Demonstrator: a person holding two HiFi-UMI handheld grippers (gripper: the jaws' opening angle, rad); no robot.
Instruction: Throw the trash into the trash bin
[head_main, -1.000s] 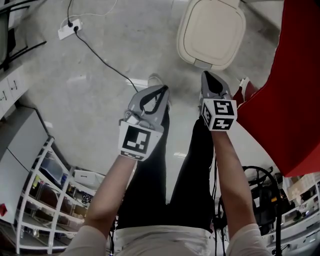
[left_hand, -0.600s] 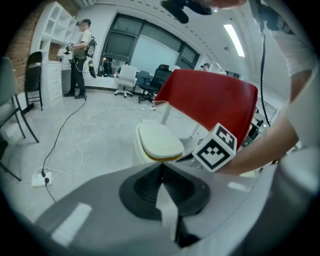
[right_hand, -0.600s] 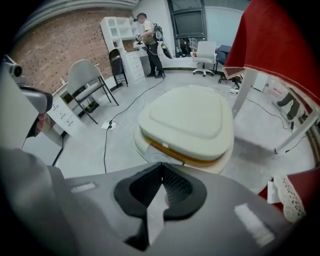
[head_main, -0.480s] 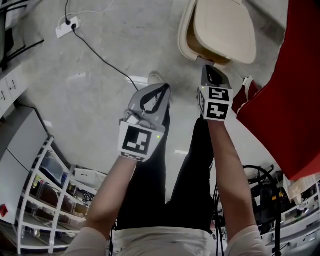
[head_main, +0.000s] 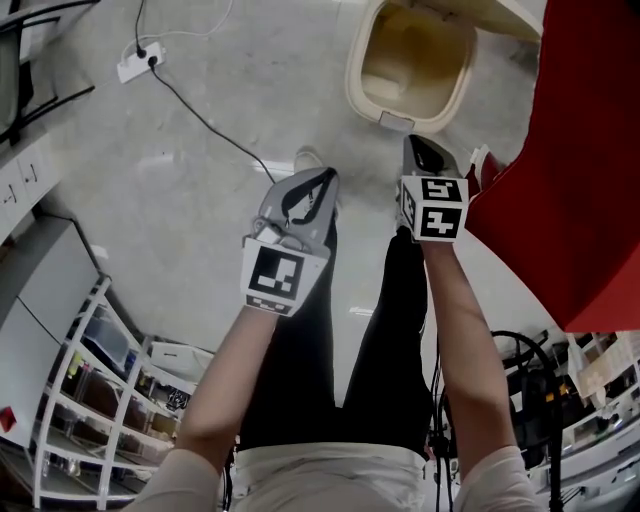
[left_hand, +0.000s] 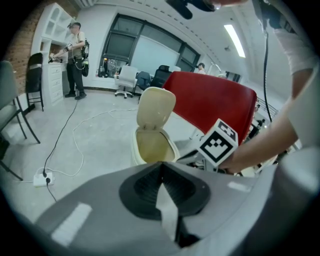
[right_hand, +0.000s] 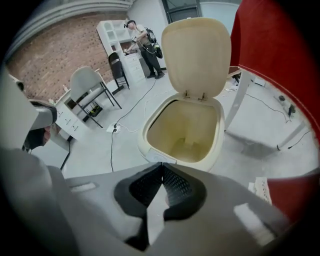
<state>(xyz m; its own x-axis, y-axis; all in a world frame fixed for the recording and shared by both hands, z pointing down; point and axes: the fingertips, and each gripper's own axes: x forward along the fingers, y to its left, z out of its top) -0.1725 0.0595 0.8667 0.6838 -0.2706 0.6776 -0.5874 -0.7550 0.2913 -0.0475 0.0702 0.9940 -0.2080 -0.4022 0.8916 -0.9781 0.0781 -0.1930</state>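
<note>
Left gripper (head_main: 327, 176) and right gripper (head_main: 412, 142), both pressed shut, hung above a grey concrete floor (head_main: 200, 210) with the open trash bin (head_main: 356, 70) just ahead.

The bare floor was crossed by a black cable (head_main: 205, 120) running to a white power strip (head_main: 138, 58). A white shelf rack (head_main: 90, 400) stood at the person's left and a red surface (head_main: 590, 150) on pale legs at the right. A brick wall (right_hand: 65, 55) and a grey chair (right_hand: 90, 82) lay further off. The cream bin stood upright on the floor just beyond the right gripper, beside the red surface. Its mouth faced up, its lid (right_hand: 197, 55) was raised at the far hinge, and its oval opening ran lengthwise away from the person. Each gripper's jaws met at the tips, with nothing pinched between them.
</note>
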